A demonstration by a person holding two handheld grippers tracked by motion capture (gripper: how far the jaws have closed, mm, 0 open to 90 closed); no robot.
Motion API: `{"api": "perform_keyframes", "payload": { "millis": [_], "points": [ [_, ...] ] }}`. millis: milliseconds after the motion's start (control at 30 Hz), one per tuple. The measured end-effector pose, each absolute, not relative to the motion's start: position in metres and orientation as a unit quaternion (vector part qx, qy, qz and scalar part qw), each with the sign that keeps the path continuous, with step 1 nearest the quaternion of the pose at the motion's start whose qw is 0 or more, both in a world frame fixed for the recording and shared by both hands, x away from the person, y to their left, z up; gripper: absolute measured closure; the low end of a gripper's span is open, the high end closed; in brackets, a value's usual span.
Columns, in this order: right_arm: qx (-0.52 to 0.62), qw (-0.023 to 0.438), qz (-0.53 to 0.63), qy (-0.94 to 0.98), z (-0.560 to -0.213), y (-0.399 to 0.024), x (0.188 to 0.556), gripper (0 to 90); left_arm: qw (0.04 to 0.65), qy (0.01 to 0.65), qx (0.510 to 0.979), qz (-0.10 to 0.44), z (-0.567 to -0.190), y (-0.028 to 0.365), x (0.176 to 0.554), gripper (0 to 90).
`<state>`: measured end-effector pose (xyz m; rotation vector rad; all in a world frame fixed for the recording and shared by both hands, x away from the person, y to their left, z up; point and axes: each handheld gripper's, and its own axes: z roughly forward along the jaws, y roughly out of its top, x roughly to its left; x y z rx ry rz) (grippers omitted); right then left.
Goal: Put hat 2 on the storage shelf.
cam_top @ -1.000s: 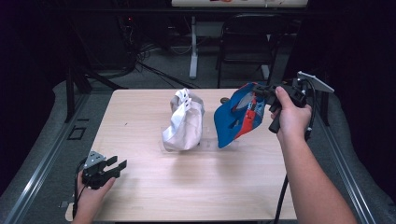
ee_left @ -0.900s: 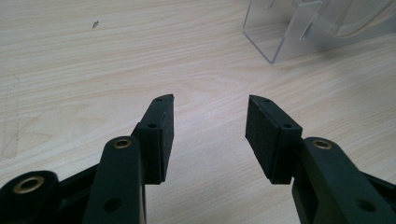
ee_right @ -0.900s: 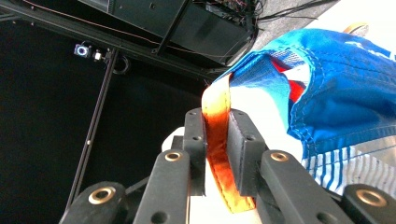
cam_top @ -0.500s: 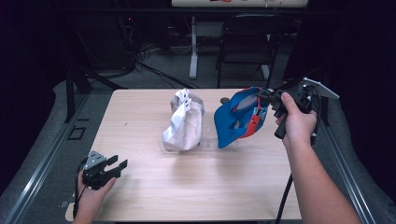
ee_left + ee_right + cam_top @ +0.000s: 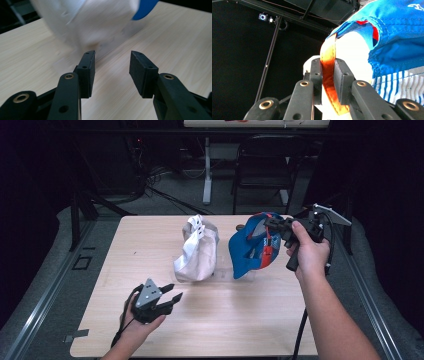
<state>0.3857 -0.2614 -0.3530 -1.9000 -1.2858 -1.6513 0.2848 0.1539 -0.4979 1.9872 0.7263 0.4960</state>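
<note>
A blue cap (image 5: pixel 252 247) with red and white trim hangs over the table's right half. My right gripper (image 5: pixel 274 225) is shut on its orange strap (image 5: pixel 327 75), and the blue fabric (image 5: pixel 394 37) fills the space to the right of the jaws. A white cap (image 5: pixel 197 252) stands mid-table, left of the blue one. My left gripper (image 5: pixel 171 298) is near the front of the table, pointing at the white cap (image 5: pixel 95 22). Its jaws are apart with nothing between them (image 5: pixel 112 67), and they have just been closing a little.
The wooden table (image 5: pixel 125 245) has bare board to the left and along the front. A thin clear sheet (image 5: pixel 120 41) lies by the base of the caps. A dark chair (image 5: pixel 265 165) and cables stand behind the table's far edge.
My left hand has lifted from the front left corner and moved right, toward the white cap. The right hand and the blue cap have barely shifted.
</note>
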Motion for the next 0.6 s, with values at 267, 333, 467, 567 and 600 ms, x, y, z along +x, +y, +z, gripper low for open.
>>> {"api": "perform_keyframes", "payload": {
  "millis": [267,333,467,567,600],
  "points": [
    [-0.659,0.159,-0.58,-0.452,-0.353,-0.256,0.385,78.6,0.475,0.267,0.817,0.189,-0.495,0.09,0.298,56.3],
    [-0.658,0.159,-0.58,-0.452,-0.353,-0.256,0.385,78.5,0.474,0.265,0.818,0.188,-0.496,0.084,0.3,56.3],
    [-0.658,0.156,-0.581,-0.453,-0.354,-0.253,0.386,78.5,0.474,0.267,0.819,0.183,-0.501,0.061,0.309,55.8],
    [-0.657,0.158,-0.578,-0.458,-0.354,-0.252,0.387,78.5,0.469,0.27,0.818,0.193,-0.507,0.035,0.317,55.3],
    [-0.655,0.16,-0.578,-0.459,-0.354,-0.252,0.387,78.5,0.47,0.27,0.818,0.192,-0.508,0.029,0.319,55.3]
  ]
}}
